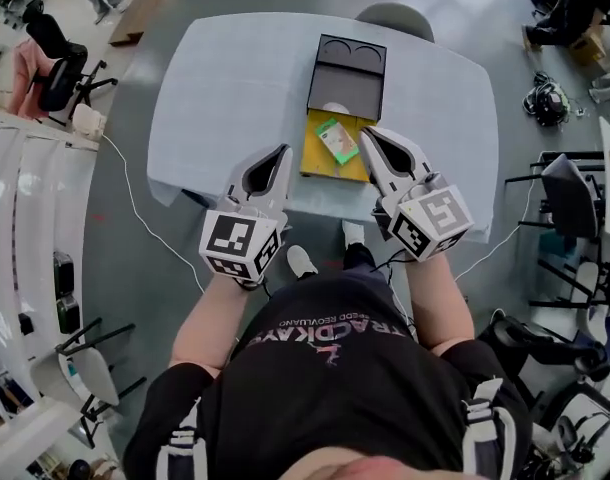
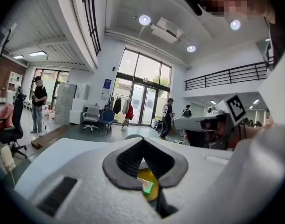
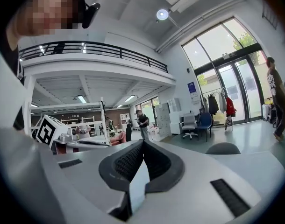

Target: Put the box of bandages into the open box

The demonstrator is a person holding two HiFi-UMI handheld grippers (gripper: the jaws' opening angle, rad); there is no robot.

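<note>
While you stand at the near edge of the pale blue rounded table [image 1: 225,78], both bare forearms reach forward and down, side by side.

Left gripper [image 1: 282,151]: tip points toward the far side, just left of the yellow flat tray [image 1: 320,158]. Its jaws are pressed together at the tips with nothing between them; in the left gripper view [image 2: 143,140] only the yellow tray and a green edge show through the gap below the tips.

Right gripper [image 1: 366,132]: angled inward, tip over the tray's right edge. Its jaws meet at the tips and are empty in the right gripper view [image 3: 142,143].

Count: two grippers, one table, one yellow tray, one black rectangular open box [image 1: 347,76], one small green-and-white box of bandages [image 1: 337,140].

The box of bandages lies flat and tilted on the yellow tray, just nearer you than the black box and close to the right gripper's tip.
</note>
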